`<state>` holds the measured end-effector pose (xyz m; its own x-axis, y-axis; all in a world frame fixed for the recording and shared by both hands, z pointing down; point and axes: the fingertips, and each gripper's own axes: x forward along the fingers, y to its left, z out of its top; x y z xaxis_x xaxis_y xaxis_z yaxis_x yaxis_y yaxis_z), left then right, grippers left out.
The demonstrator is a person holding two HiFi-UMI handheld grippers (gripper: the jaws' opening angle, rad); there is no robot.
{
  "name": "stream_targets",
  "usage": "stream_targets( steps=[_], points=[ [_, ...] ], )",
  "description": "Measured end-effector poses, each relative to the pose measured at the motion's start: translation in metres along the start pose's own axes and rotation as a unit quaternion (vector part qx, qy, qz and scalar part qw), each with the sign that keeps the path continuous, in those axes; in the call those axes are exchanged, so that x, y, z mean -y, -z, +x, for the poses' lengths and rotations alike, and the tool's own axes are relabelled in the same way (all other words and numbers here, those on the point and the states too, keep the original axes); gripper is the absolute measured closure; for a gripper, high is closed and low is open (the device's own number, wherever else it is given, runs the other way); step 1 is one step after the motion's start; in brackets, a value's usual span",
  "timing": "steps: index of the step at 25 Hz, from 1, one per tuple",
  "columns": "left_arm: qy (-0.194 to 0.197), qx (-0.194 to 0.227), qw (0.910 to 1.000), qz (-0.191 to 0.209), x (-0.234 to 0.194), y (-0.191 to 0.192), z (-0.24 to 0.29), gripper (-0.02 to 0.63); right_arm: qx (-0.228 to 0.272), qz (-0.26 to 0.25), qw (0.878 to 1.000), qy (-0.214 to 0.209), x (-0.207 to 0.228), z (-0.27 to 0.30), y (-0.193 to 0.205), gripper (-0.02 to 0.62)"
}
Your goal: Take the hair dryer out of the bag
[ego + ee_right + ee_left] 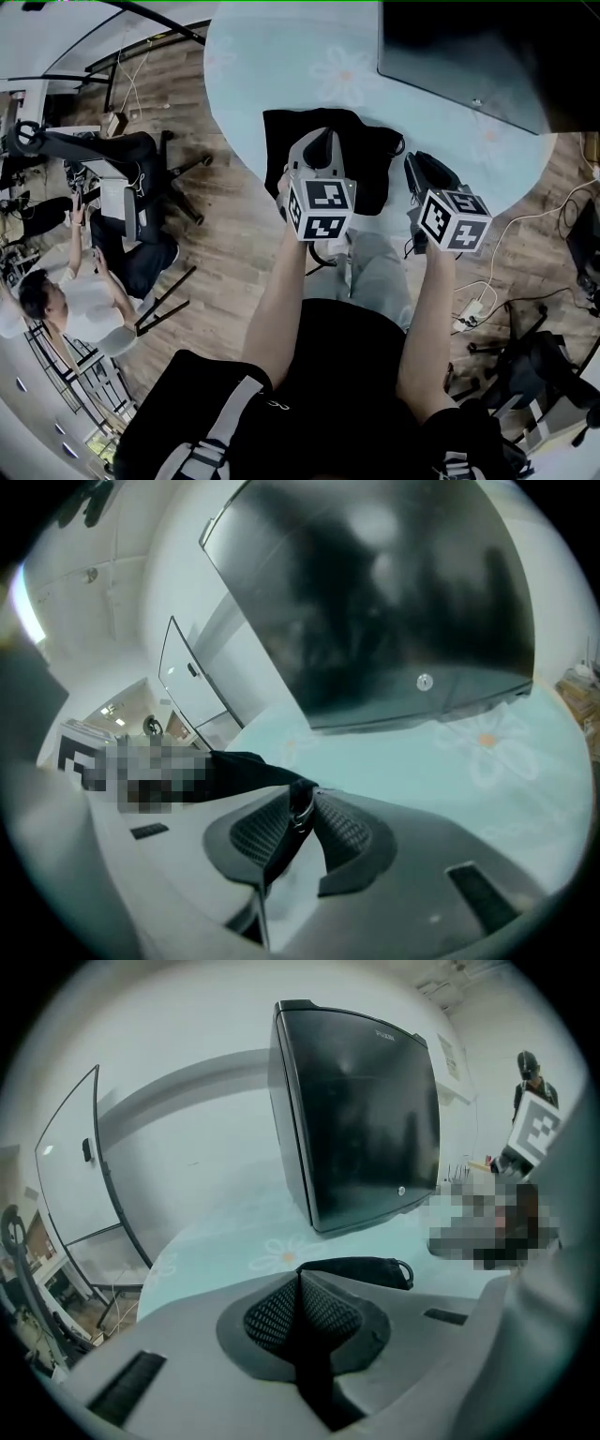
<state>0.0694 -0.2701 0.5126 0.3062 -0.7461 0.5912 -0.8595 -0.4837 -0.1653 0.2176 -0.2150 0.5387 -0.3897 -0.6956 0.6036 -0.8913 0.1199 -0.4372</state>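
Note:
A black fabric bag (375,155) lies flat near the front edge of the round pale-blue table (281,66). No hair dryer shows in any view. My left gripper (323,141) is over the bag's middle. In the left gripper view its jaws (300,1279) are shut on the bag's near edge, and the rest of the bag (361,1269) stretches away behind them. My right gripper (422,161) is at the bag's right corner. Its jaws (300,808) stand apart, with the bag's black cloth (239,771) and a small metal ring between the tips.
A large dark flat case (469,47) stands on the table just behind the bag, filling the back right. The table's front edge runs right below the grippers. On the floor, office chairs and a seated person (66,300) are at the left, and cables and a power strip (473,314) at the right.

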Motion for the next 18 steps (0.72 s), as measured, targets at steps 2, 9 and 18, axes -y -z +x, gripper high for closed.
stream_targets(
  steps=[2,9,18],
  points=[
    [0.001,0.001,1.0,-0.005,0.0,0.001,-0.001,0.581,-0.007,0.008,1.0,-0.001,0.001,0.005,0.006,0.509],
    [0.012,0.011,0.9994,-0.032,-0.008,0.005,0.0,0.572,-0.036,0.013,0.999,-0.002,0.007,0.027,0.009,0.509],
    [0.017,0.0,0.9983,-0.056,-0.015,0.015,0.005,0.549,-0.066,0.043,0.997,-0.027,0.007,0.054,0.014,0.524]
  ],
)
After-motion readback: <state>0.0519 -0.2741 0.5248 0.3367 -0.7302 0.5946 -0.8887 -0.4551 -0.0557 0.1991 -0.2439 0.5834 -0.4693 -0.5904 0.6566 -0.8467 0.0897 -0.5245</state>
